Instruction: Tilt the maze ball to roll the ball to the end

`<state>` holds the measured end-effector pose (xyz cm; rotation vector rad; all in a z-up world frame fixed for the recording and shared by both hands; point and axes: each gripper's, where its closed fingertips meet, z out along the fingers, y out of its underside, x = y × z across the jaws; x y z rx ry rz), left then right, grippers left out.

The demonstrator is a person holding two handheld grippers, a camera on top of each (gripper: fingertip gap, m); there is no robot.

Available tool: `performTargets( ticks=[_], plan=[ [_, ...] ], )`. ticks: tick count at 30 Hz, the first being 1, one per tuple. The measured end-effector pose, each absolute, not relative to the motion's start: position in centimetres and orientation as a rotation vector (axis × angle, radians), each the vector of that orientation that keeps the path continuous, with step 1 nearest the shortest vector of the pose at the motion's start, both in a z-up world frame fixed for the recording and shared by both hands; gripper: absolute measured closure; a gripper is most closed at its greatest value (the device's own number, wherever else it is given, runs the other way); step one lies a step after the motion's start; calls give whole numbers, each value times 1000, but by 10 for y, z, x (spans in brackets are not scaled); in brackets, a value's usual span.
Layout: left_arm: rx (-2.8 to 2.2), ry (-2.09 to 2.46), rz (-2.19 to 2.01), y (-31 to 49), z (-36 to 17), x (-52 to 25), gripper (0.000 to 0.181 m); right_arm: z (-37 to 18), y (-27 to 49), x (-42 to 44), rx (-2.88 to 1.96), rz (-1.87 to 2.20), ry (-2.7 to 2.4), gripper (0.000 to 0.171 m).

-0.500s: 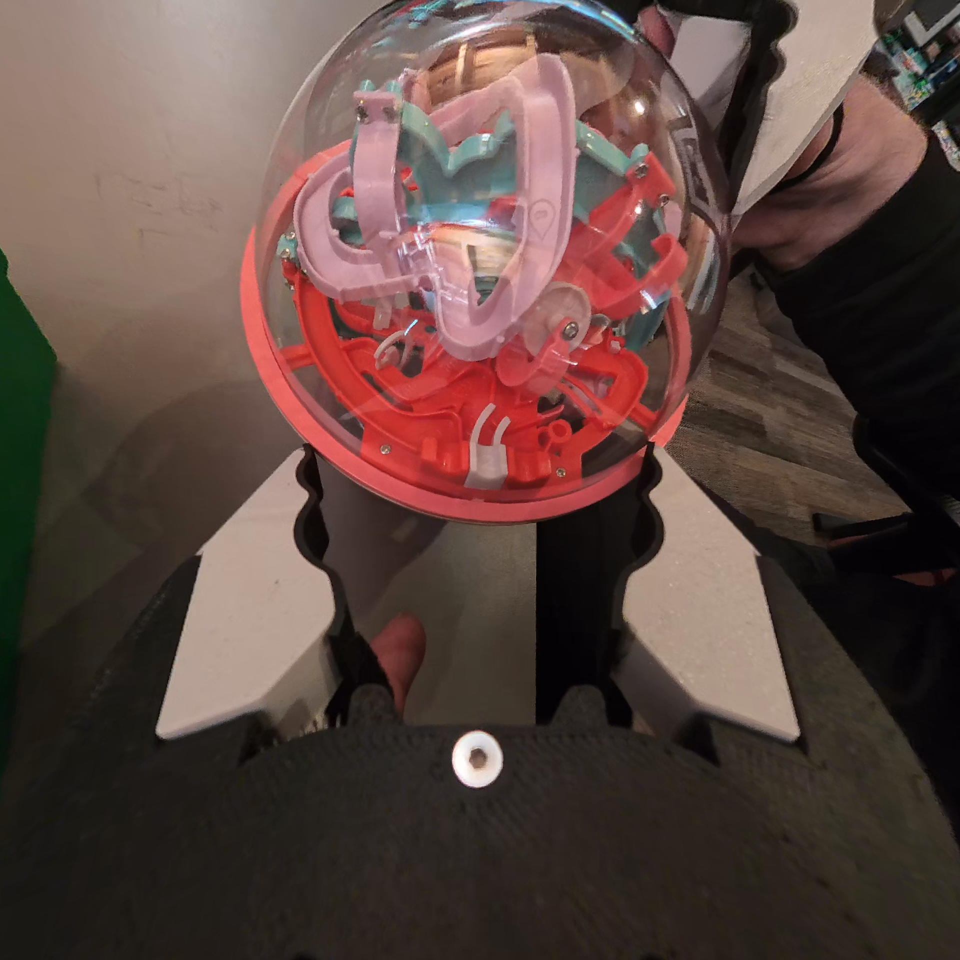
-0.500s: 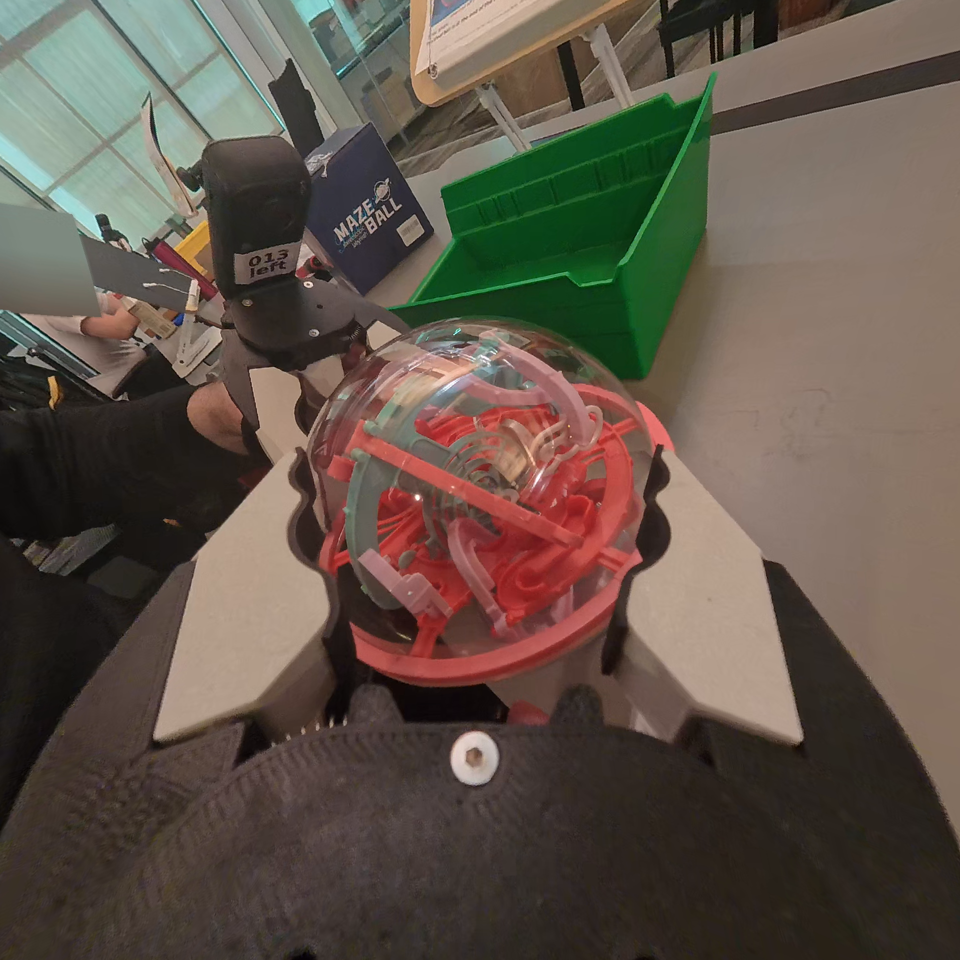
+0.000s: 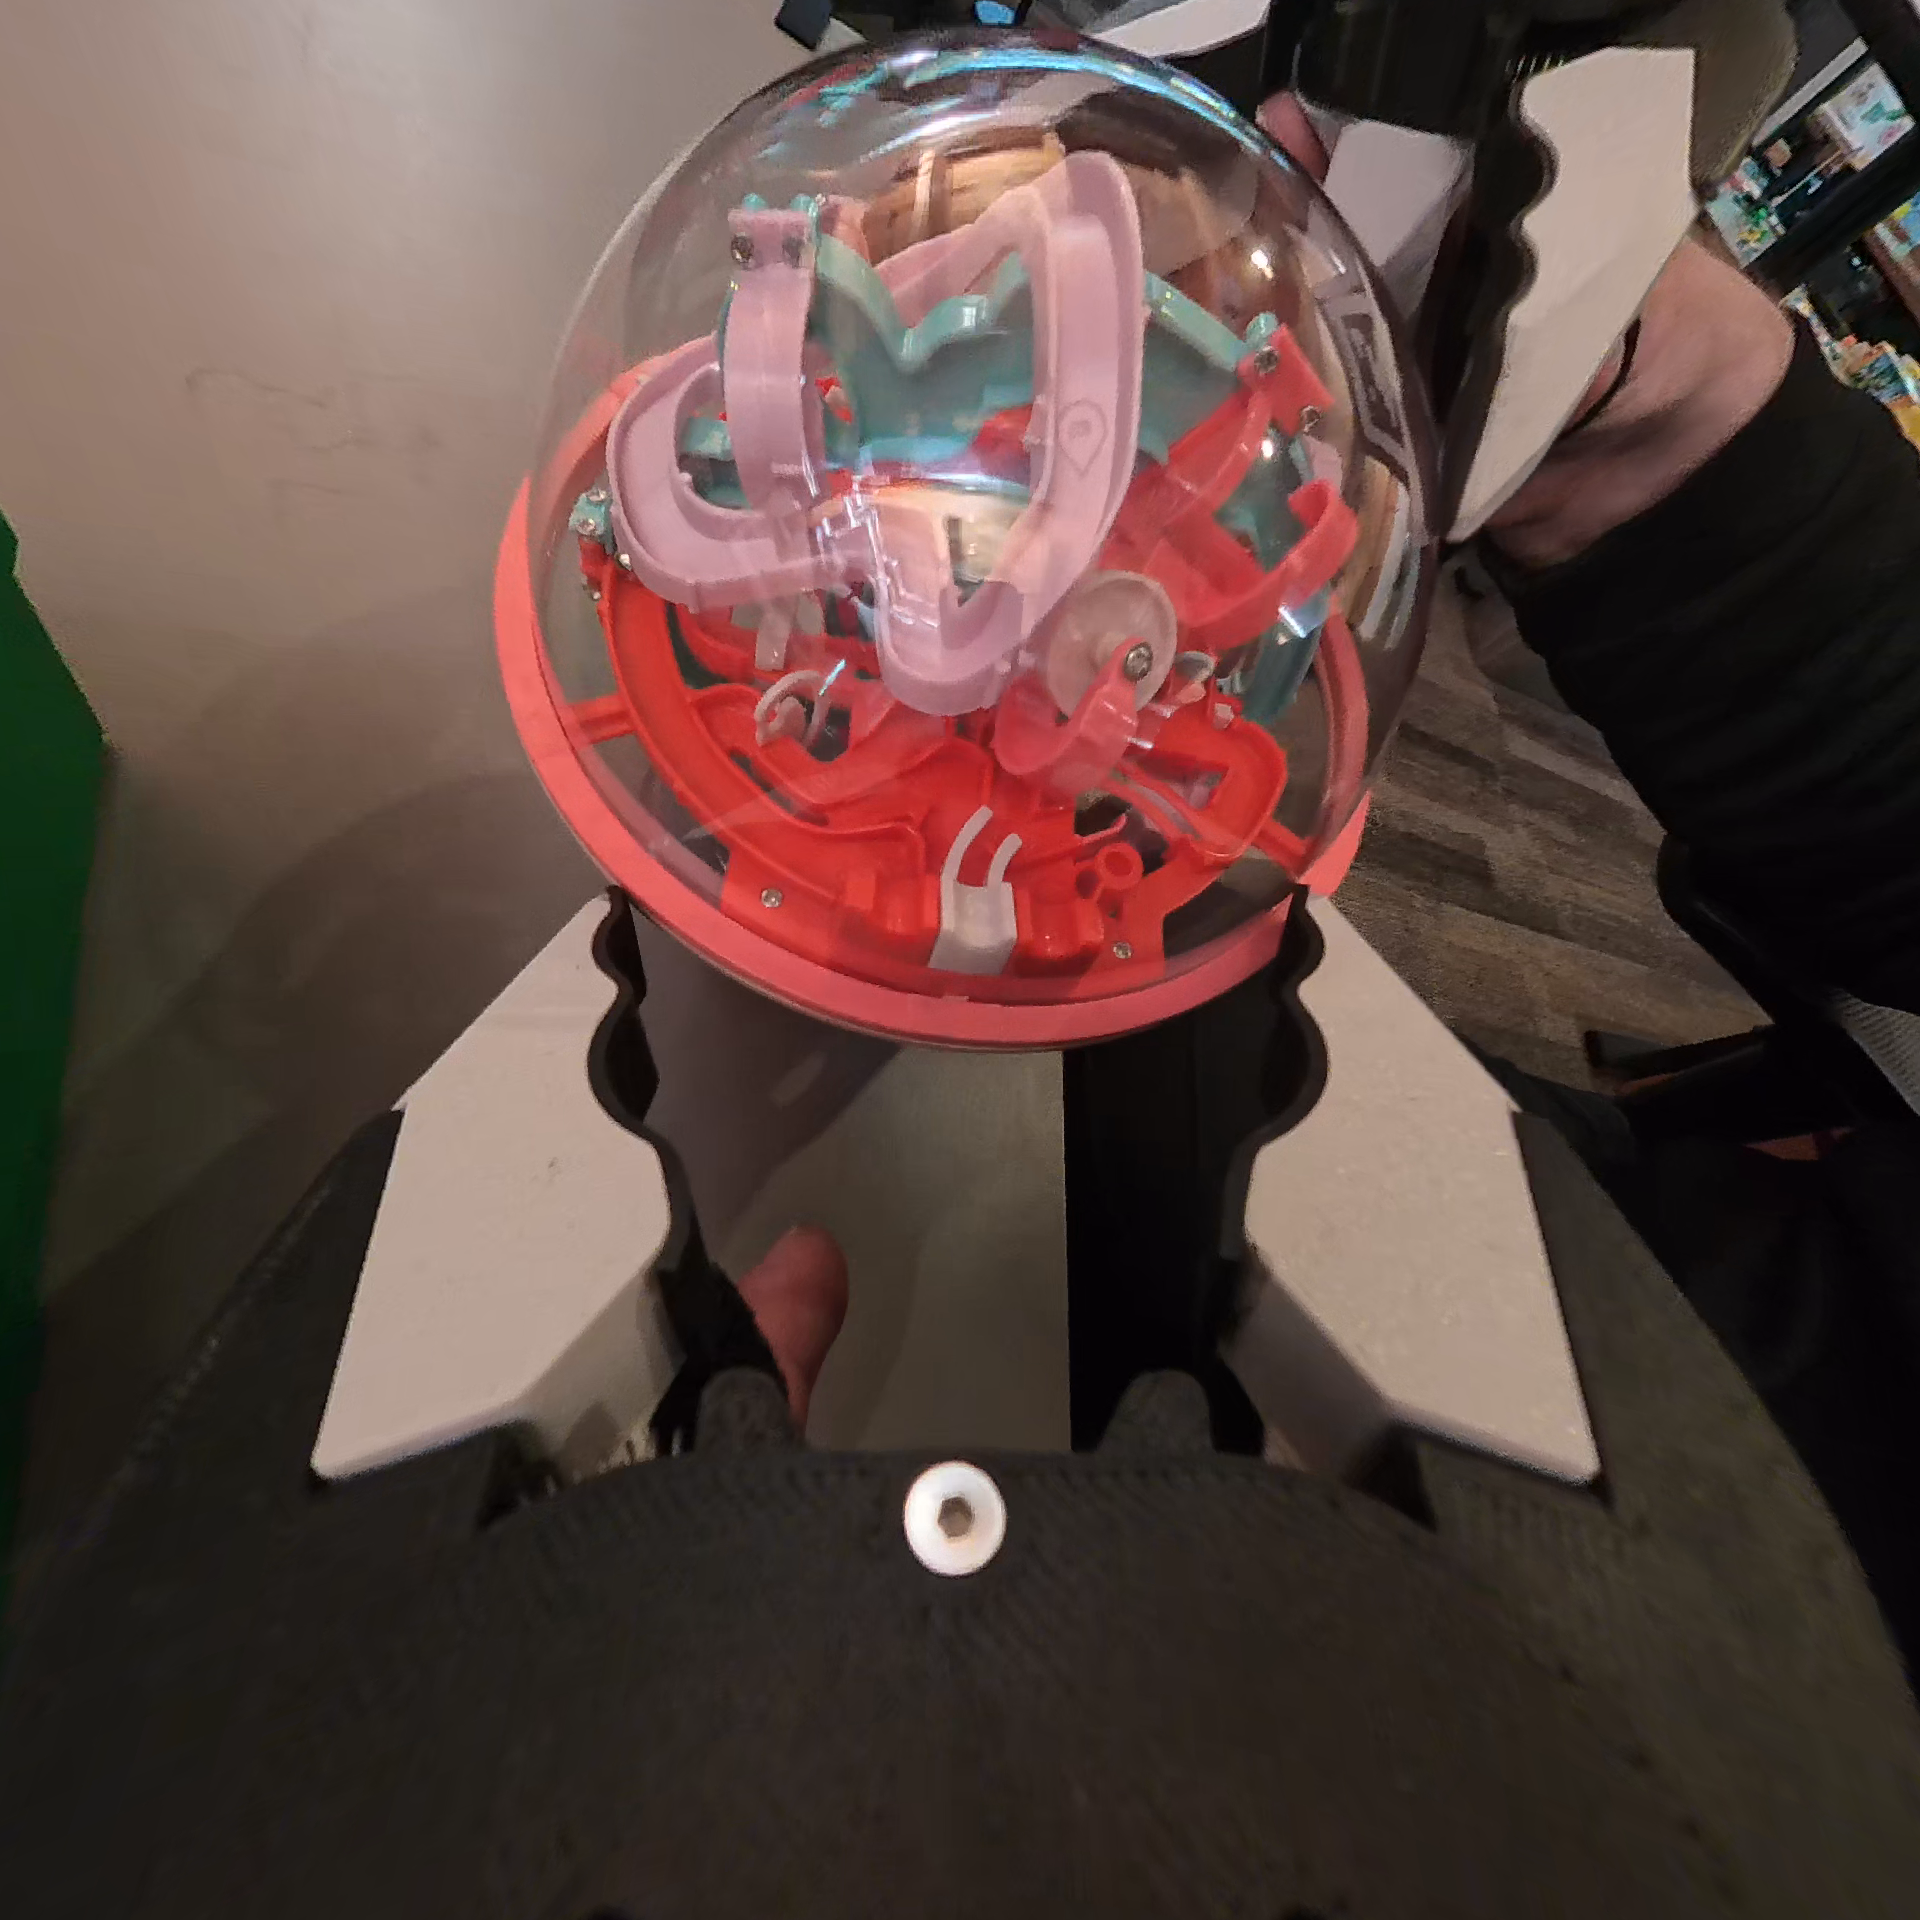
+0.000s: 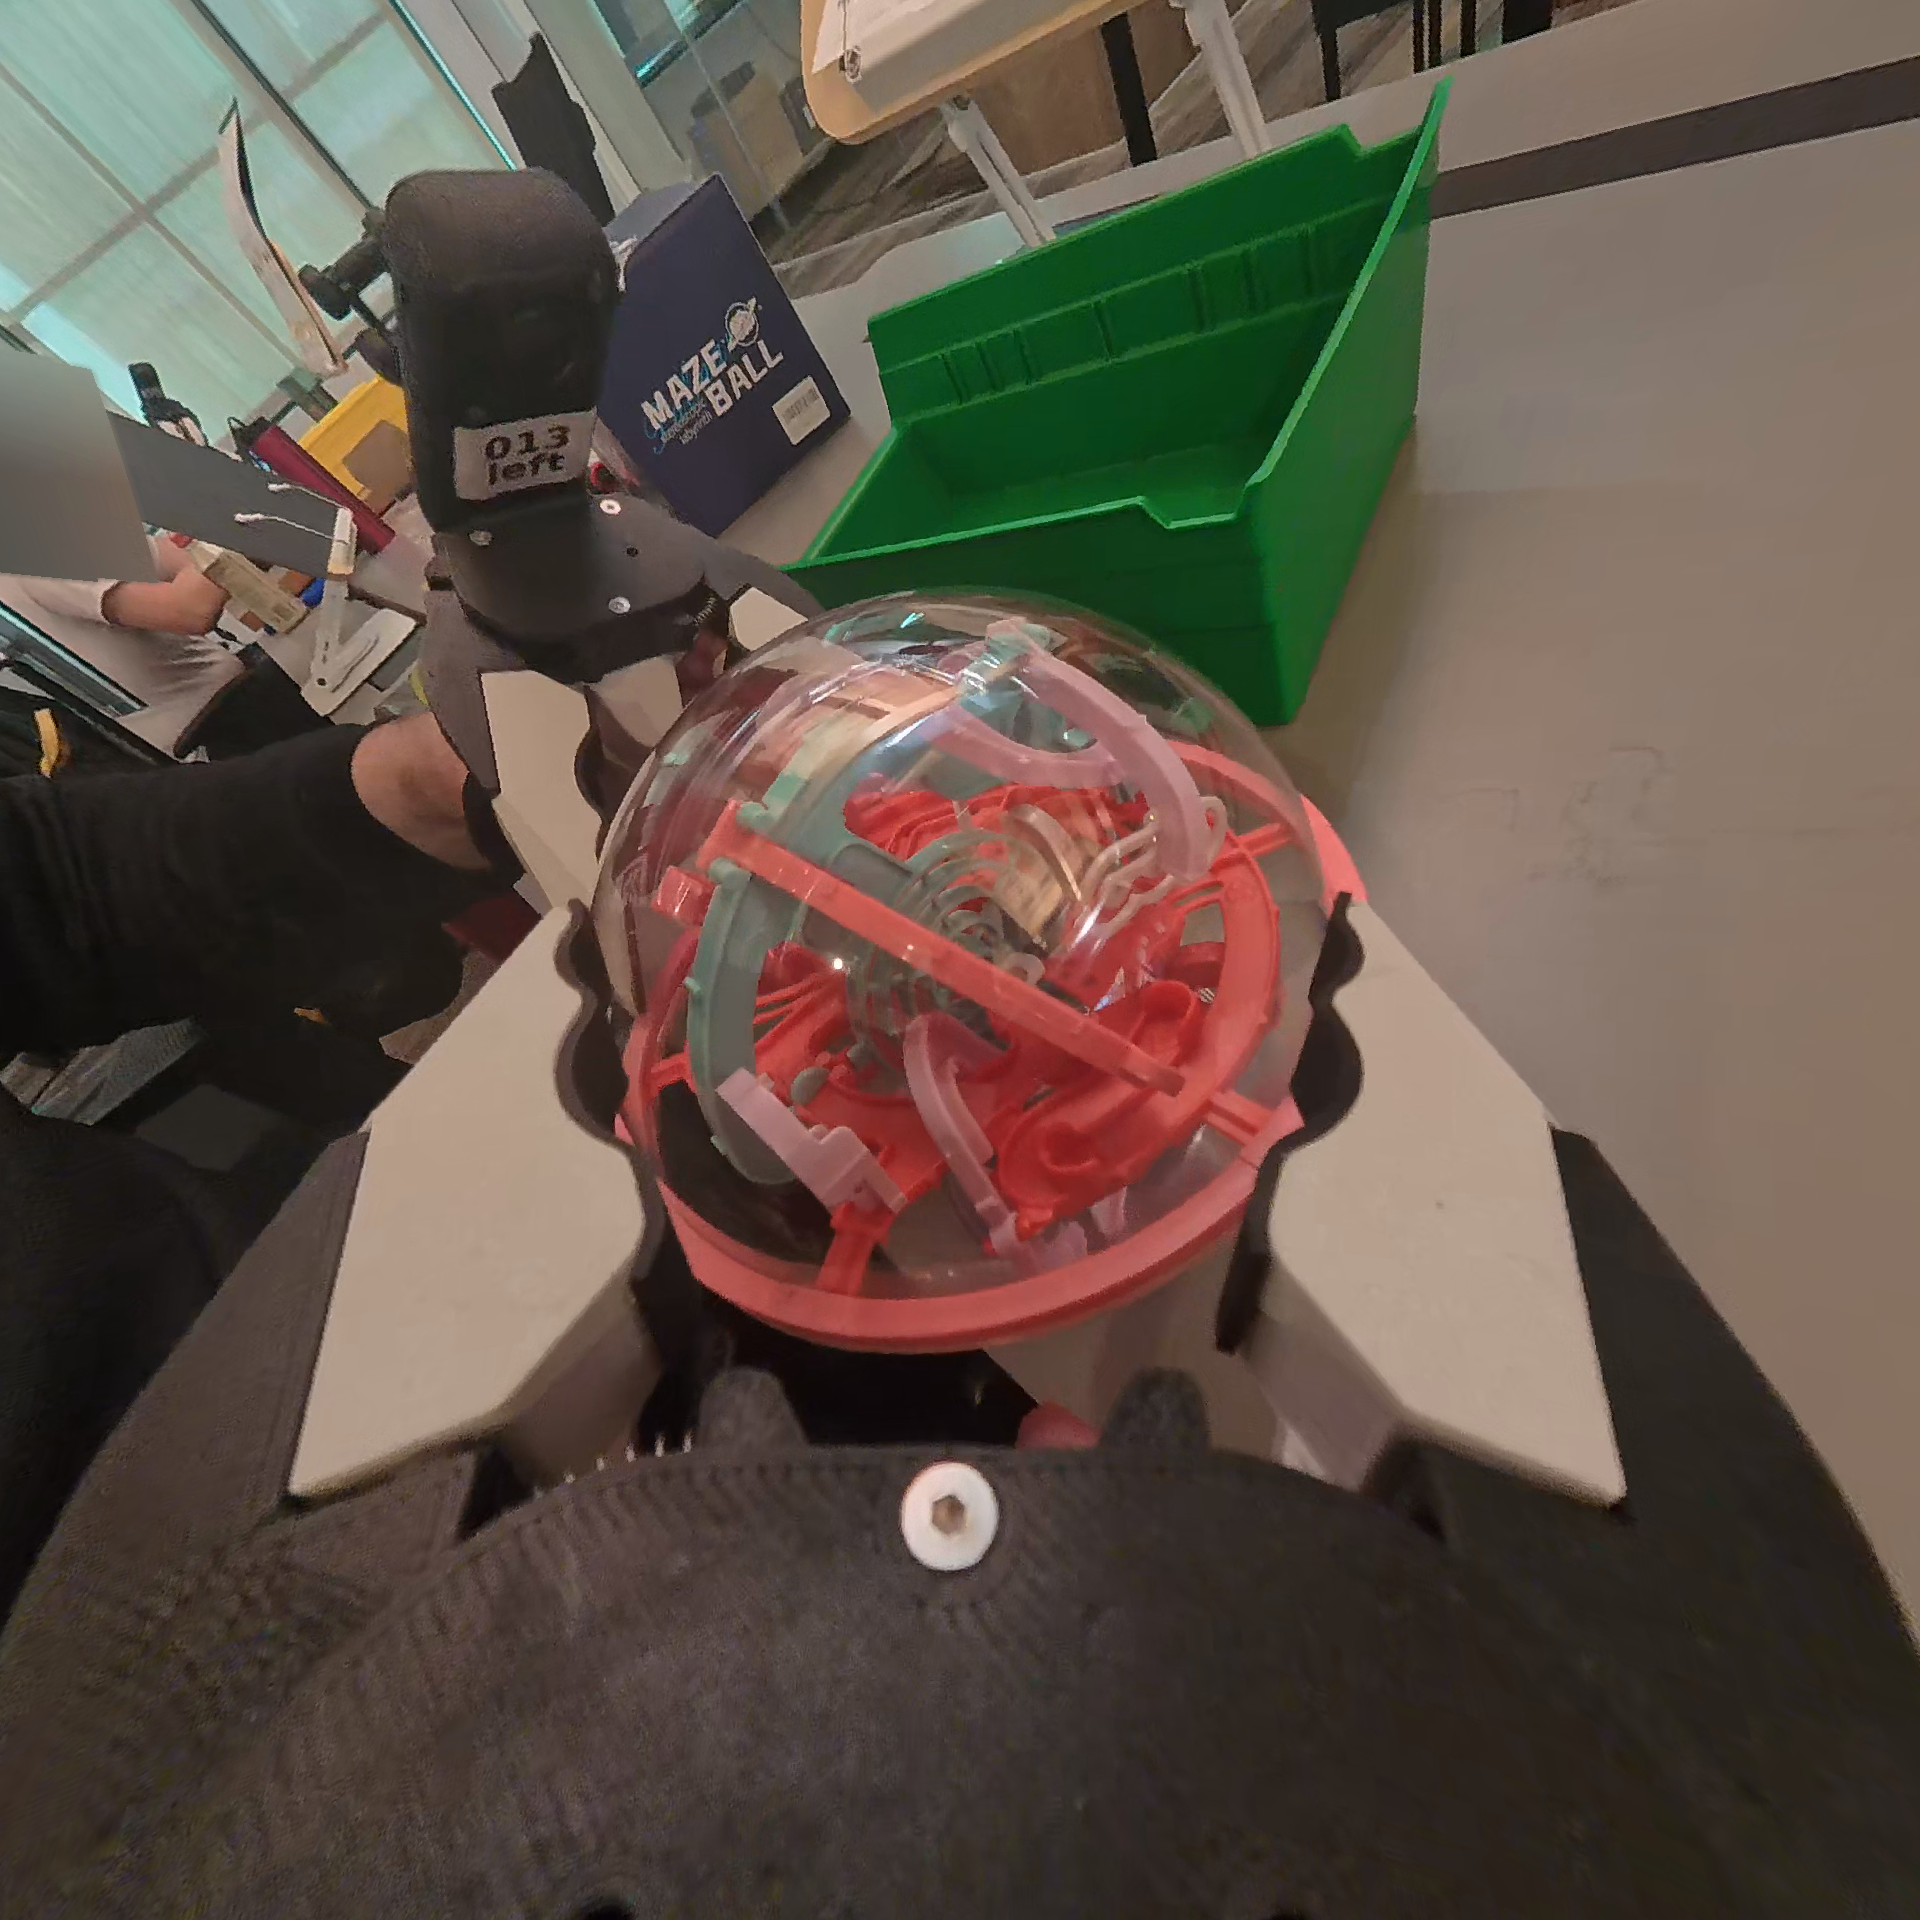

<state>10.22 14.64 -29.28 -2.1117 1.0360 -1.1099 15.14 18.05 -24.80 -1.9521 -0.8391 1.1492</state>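
The maze ball (image 3: 966, 520) is a clear sphere with a red ring and red, pink and teal tracks inside. It is held in the air above the table between both grippers. My left gripper (image 3: 956, 925) is shut on it, with the fingertips against the red ring at its lower edge. My right gripper (image 4: 956, 935) is shut on the maze ball (image 4: 935, 790), which sits deep between the fingers. The left gripper (image 4: 545, 769) shows behind the ball in the right wrist view. One of the right gripper's fingers (image 3: 1558, 312) shows at the top right of the left wrist view. I cannot pick out the small ball inside.
A green bin (image 4: 1143, 499) stands on the grey table (image 4: 1662, 727) beyond the ball, and its edge also shows in the left wrist view (image 3: 31, 831). A dark blue box (image 4: 717, 384) stands to its left. A person's black sleeve (image 3: 1714, 675) is at the right.
Almost nothing differs. The ball and both grippers have shifted only slightly, and both grips hold as before.
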Motion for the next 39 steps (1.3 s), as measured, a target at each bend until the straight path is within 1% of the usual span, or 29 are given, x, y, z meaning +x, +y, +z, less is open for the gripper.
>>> performTargets(
  ticks=[21, 39],
  plan=[
    [-2065, 942, -1259, 155, -277, 102, 63, -258, 174, 154, -2000, 1160, -848, 34],
    [-2020, 1049, -1210, 154, -275, 93, 63, -270, 161, 146, -1979, 988, -988, 30]
  ],
)
